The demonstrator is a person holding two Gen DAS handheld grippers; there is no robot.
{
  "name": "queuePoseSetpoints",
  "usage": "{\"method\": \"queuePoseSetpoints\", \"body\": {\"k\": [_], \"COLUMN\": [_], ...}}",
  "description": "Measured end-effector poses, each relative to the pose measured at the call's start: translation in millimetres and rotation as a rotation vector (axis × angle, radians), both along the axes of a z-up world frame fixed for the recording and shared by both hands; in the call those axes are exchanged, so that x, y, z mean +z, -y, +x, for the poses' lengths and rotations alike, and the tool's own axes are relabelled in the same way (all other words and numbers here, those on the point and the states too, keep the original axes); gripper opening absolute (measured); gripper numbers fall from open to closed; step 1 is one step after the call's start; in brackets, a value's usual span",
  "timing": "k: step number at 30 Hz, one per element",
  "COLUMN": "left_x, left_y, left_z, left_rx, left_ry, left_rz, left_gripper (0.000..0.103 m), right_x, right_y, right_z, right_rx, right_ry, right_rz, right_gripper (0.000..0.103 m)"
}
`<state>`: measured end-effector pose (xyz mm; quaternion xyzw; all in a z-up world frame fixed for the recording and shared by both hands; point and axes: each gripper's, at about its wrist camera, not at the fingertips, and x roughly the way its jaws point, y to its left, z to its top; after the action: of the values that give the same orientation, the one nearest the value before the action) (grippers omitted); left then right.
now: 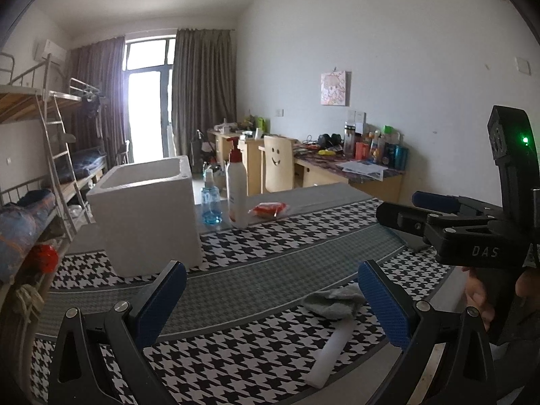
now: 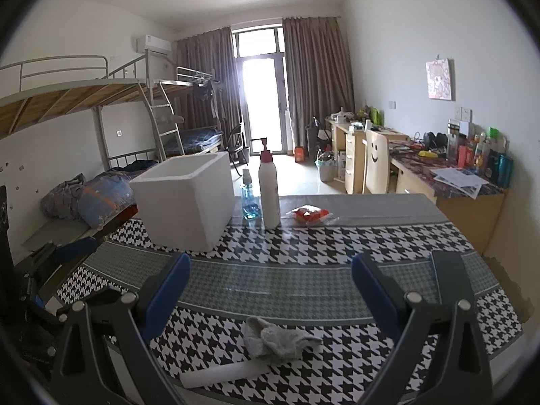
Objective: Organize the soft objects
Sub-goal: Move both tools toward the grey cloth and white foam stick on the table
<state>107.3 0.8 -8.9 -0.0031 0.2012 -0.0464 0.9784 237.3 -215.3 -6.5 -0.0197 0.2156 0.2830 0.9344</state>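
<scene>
Currently both grippers' fingers stand wide apart, empty: the grey sock (image 2: 276,339) lies between the right gripper (image 2: 270,290)'s fingers, just beside the left gripper (image 1: 271,298)'s right fingertip.

A crumpled grey fabric sock (image 2: 276,337) was seen lying limp on the black-and-white houndstooth tablecloth (image 2: 337,239), near the front edge, bunched at one end and tapering flat toward the other. Just in front of it, a white foam strip (image 2: 222,376) was laid flat along the cloth, close to the sock, though contact could not be made out. Further back, toward the left, an open-topped white foam box (image 2: 189,199) was stood upright on the same cloth, well apart from the sock; its inside could not be seen.
</scene>
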Motion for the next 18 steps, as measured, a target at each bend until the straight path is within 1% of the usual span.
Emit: {"method": "queuePoseSetpoints", "body": {"k": [8,18], "left_x": [-7.7,-22.0], "left_y": [4.1,15.7], "left_z": [3.3,9.5], "left_rx": [-0.024,-0.081], "left_ry": [-0.028,-0.083], "left_rz": [-0.006,0.000], "left_gripper": [0.102,0.102], "right_x": [-6.1,-21.5], "right_y": [5.9,14.5], "right_z": [-0.7,5.0], "right_rx": [-0.010,-0.033], "right_ry": [-0.014,-0.048], "right_rz": [-0.006,-0.027], "right_gripper": [0.098,0.098]}}
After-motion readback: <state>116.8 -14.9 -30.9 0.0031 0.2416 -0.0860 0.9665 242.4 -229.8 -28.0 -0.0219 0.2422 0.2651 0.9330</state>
